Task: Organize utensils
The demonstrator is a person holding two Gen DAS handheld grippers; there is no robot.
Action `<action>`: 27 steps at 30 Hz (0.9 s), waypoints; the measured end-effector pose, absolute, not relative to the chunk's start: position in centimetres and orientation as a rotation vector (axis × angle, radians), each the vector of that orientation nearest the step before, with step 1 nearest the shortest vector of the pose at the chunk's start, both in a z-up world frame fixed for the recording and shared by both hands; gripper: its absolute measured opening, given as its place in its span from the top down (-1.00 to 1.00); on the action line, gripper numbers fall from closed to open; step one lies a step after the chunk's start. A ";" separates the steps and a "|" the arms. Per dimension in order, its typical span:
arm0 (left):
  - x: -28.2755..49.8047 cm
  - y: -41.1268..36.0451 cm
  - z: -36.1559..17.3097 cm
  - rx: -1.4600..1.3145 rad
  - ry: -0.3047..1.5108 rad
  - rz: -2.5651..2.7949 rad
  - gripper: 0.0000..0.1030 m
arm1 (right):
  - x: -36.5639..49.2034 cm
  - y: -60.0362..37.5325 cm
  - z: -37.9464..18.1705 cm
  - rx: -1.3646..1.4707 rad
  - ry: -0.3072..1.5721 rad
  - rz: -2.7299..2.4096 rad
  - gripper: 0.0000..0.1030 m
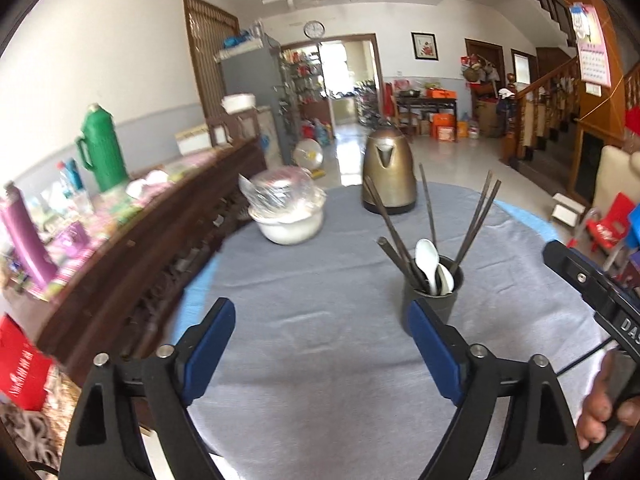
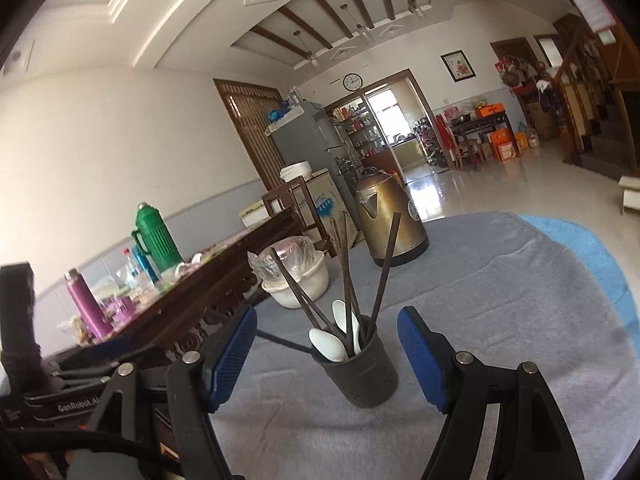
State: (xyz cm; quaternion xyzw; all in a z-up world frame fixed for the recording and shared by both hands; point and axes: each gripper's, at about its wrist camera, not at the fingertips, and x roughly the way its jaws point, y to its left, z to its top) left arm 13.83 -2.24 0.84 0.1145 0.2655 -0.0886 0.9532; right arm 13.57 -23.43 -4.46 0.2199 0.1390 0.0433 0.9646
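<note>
Gaping wide, both tools are seen empty: the left hand-held gripper (image 1: pixel 320 344) and the right hand-held gripper (image 2: pixel 326 346) grip nothing. Just ahead of the right one, between its jaws in view, a dark holder (image 2: pixel 360 372) is stood upright on the grey tabletop (image 2: pixel 500 300). Chopsticks (image 2: pixel 384 264) and white spoons (image 2: pixel 328 344) are already gathered inside, handles fanning upward. No loose utensil is seen, so the sorting is judged nearly finished. Farther off, a kettle (image 2: pixel 390 220) is seen.
</note>
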 end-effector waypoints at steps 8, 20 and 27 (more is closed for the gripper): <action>9.8 -0.9 3.0 0.240 0.458 -0.124 -0.92 | 10.3 -22.4 -2.4 0.376 0.321 0.044 -0.49; 6.4 1.2 4.8 0.226 0.408 -0.078 -0.92 | 4.7 -21.0 1.3 0.306 0.301 0.026 -0.49; 5.5 2.3 5.5 0.203 0.396 -0.053 -0.93 | 3.4 -18.6 2.4 0.221 0.322 0.008 -0.49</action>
